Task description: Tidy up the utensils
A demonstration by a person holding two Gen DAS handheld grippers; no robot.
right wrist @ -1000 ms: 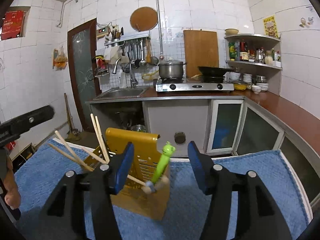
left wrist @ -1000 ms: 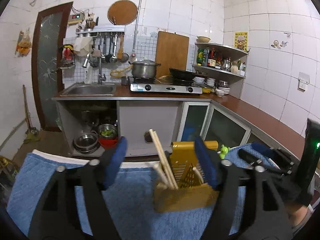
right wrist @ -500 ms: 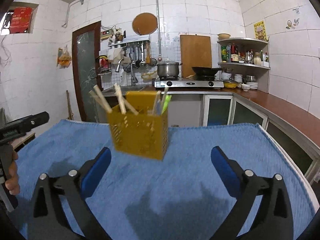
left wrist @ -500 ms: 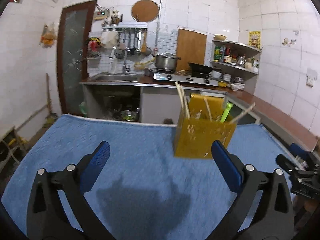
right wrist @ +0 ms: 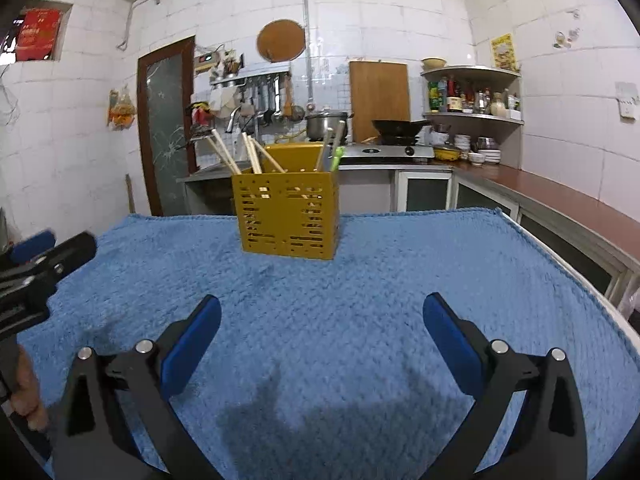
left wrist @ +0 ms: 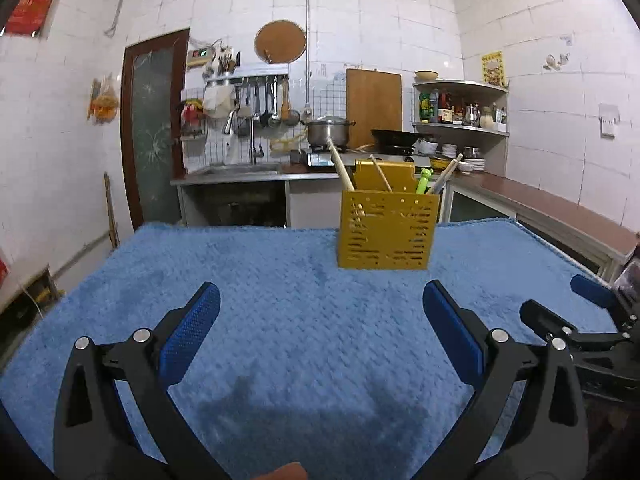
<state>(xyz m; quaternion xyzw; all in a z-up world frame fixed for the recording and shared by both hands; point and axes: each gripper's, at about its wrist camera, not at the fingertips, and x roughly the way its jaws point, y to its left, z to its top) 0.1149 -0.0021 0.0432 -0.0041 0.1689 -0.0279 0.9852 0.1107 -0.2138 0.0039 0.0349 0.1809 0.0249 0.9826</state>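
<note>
A yellow perforated utensil holder [left wrist: 387,232] [right wrist: 289,216] stands upright on the blue towel [left wrist: 280,320] [right wrist: 360,280], near its far edge. Wooden chopsticks [left wrist: 339,166] [right wrist: 224,151] and a green-handled utensil [left wrist: 423,180] [right wrist: 336,158] stick out of its top. My left gripper [left wrist: 320,312] is open, well short of the holder, with nothing between its blue pads. My right gripper [right wrist: 320,316] is open too, low over the towel and empty. Each gripper shows at the edge of the other's view: the right gripper [left wrist: 576,320] and the left gripper [right wrist: 36,264].
Behind the table runs a kitchen counter [left wrist: 540,200] with a sink, a gas stove [right wrist: 384,151] carrying a pot and a wok, and corner shelves of bottles. A dark door [left wrist: 154,128] is at the left. A hand [right wrist: 24,392] shows at the lower left.
Both grippers opened wide and drew back from the yellow holder, sinking toward the towel. The holder, close between them a second ago, now stands free farther off.
</note>
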